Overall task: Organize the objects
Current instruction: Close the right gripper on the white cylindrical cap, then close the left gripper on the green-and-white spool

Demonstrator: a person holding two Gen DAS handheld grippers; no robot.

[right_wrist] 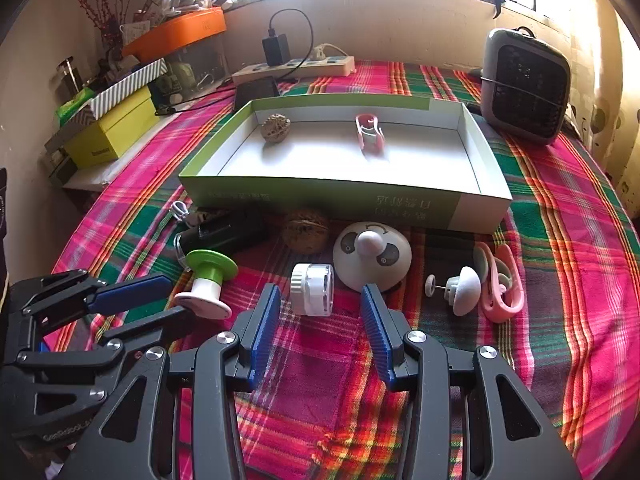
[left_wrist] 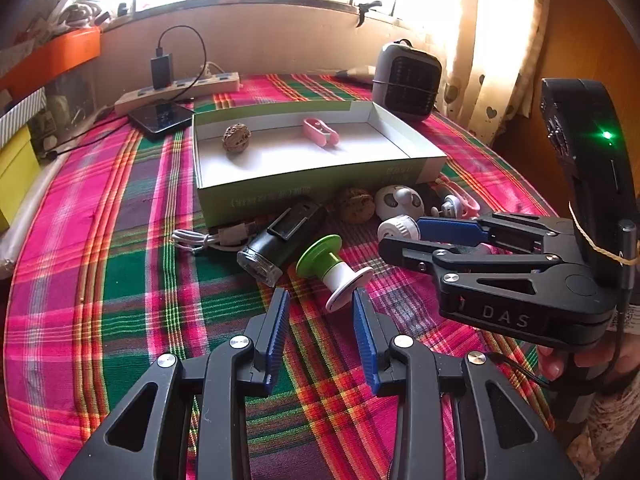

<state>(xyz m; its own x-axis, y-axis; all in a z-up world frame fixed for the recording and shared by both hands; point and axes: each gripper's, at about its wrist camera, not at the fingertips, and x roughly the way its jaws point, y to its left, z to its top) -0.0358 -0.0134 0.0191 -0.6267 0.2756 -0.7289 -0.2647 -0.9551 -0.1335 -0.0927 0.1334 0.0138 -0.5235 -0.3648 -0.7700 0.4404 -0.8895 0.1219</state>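
From the left wrist, the left gripper [left_wrist: 320,300] hangs with its jaws apart and nothing between them, the white flange of the spool [left_wrist: 332,266] lying just ahead of its right finger on the plaid cloth [left_wrist: 120,240]. The box [left_wrist: 320,176] sits behind, holding a walnut [left_wrist: 236,137] and a pink clip [left_wrist: 321,132]. Along the box's near wall lie a cable [left_wrist: 200,238], a black scope [left_wrist: 280,240], a second walnut [left_wrist: 354,204] and a panda fan [left_wrist: 399,202]; the cable runs partly under the scope. The right gripper [left_wrist: 390,238] crosses from the right, covering most of a white jar [left_wrist: 398,227] and the small pieces behind it, which are hard to make out. From the right wrist, the right gripper [right_wrist: 320,300] is spread wide and grips nothing, with the jar [right_wrist: 312,289] lying on its side between the fingertips, touching neither as far as can be seen. Right of it are a small white knob [right_wrist: 460,290] and another pink clip [right_wrist: 502,284]. The left gripper [right_wrist: 176,300] enters at the left edge, its body cut off, beside the spool [right_wrist: 206,288]. The printing on the box's front [right_wrist: 332,196] is too blurred to read.
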